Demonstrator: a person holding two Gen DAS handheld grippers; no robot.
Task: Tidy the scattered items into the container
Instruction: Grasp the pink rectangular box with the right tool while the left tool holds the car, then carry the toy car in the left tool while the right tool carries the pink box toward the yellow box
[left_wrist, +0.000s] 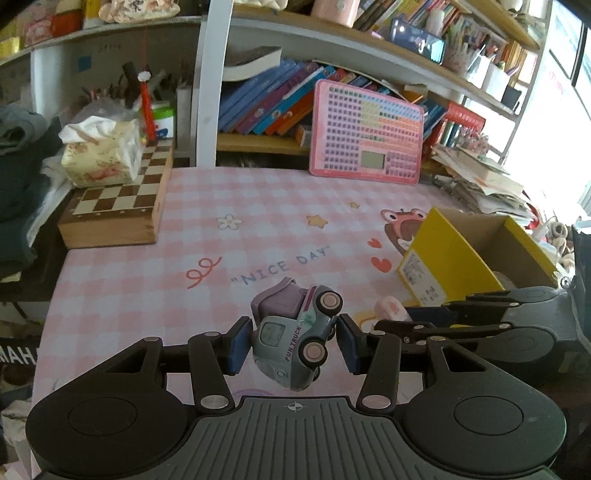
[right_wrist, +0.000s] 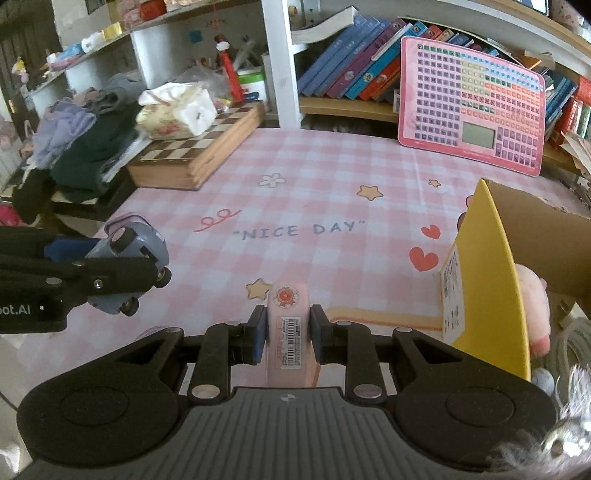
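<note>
My left gripper (left_wrist: 295, 341) is shut on a grey toy truck (left_wrist: 295, 332) with pink wheels, lying on its side between the blue pads, above the pink checked cloth. The right wrist view shows the same toy truck (right_wrist: 129, 258) at the left, held by the left gripper (right_wrist: 122, 266). My right gripper (right_wrist: 288, 332) is shut on a pale pink flat block (right_wrist: 288, 321) with a barcode label and a round sticker. The yellow cardboard box (right_wrist: 487, 273) stands open at the right, a pink soft toy (right_wrist: 535, 302) inside it. The left wrist view has the box (left_wrist: 454, 258) right of the right gripper (left_wrist: 399, 321).
A wooden chessboard box (left_wrist: 118, 206) with a tissue pack (left_wrist: 99, 151) on it sits at the back left. A pink button tablet (left_wrist: 365, 133) leans against the bookshelf (left_wrist: 277, 103). Paper stacks (left_wrist: 480, 181) lie at the back right, dark clothes (right_wrist: 85, 147) at the left edge.
</note>
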